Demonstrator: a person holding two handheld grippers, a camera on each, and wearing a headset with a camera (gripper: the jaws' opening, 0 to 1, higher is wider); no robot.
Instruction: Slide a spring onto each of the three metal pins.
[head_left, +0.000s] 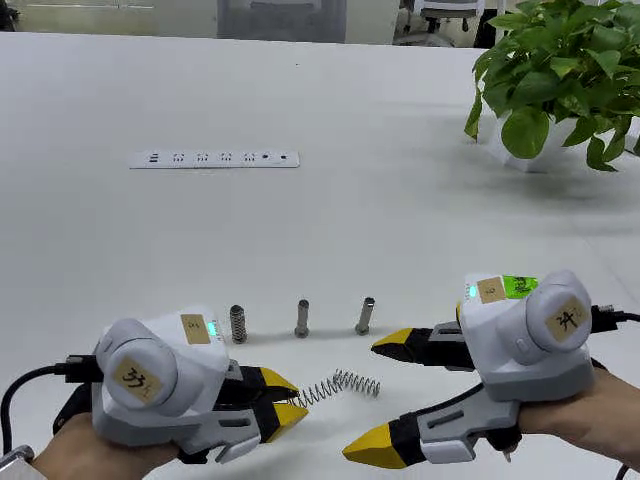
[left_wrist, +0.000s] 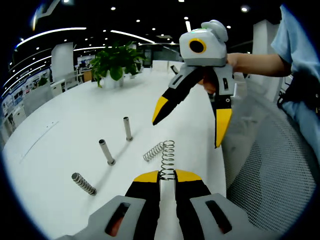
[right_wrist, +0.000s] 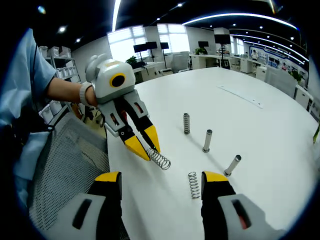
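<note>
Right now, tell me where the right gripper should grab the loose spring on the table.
Pinch the loose spring across its coils near one end, coming from above. It lies flat on the table, so its sides are exposed, and the other end stays free for a bare pin. The open right gripper straddles it.

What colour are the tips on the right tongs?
Yellow on the right tongs, clearest in the head view.

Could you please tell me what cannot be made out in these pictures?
Gripped end of the held spring: left gripper view, inside the shut left gripper.
Shaft of the first pin: head view, covered by the fitted spring.
Markings on the socket strip: head view, too small.
</note>
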